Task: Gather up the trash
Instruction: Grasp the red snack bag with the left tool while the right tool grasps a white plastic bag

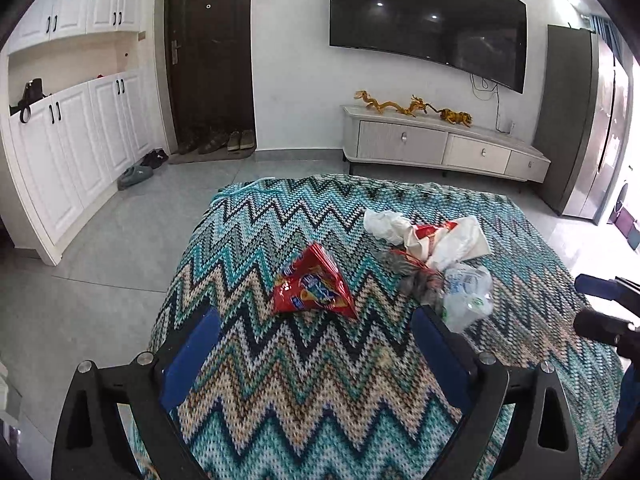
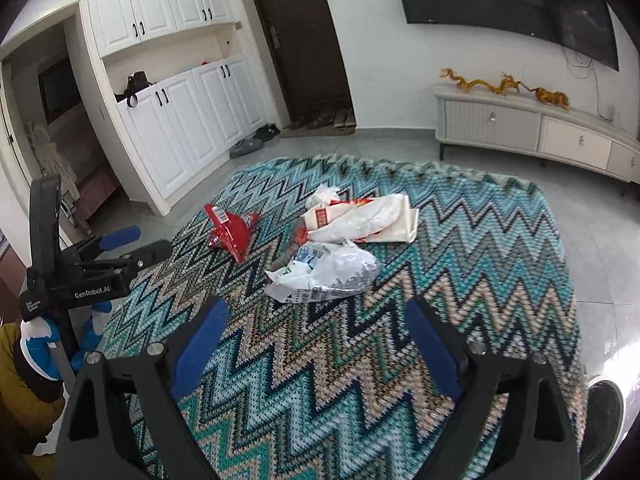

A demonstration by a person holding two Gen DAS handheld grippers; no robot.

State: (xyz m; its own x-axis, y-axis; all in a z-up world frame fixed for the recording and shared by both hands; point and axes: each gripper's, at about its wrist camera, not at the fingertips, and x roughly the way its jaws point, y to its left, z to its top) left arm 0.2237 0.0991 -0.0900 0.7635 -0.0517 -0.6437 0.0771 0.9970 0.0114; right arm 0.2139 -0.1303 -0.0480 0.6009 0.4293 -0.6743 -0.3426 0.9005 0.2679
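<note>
A red snack wrapper (image 1: 314, 285) lies on a zigzag-patterned cloth (image 1: 304, 380), just ahead of my open, empty left gripper (image 1: 316, 320). To its right lie a crumpled clear plastic bag (image 1: 466, 294), a white and red paper bag (image 1: 448, 240) and a white tissue wad (image 1: 384, 222). In the right wrist view my right gripper (image 2: 316, 312) is open and empty, just short of the clear plastic bag (image 2: 326, 272). The red wrapper (image 2: 232, 232) lies to the left and the paper bag (image 2: 360, 220) behind. The left gripper (image 2: 136, 246) shows at the left edge.
The cloth (image 2: 460, 280) covers a low table on a grey tile floor. A TV cabinet (image 1: 440, 144) with yellow dragon figures stands at the far wall under a TV. A dark door (image 1: 208, 56), shoes and white cupboards (image 1: 80, 140) are at the left. A dark round bin rim (image 2: 604, 420) shows at bottom right.
</note>
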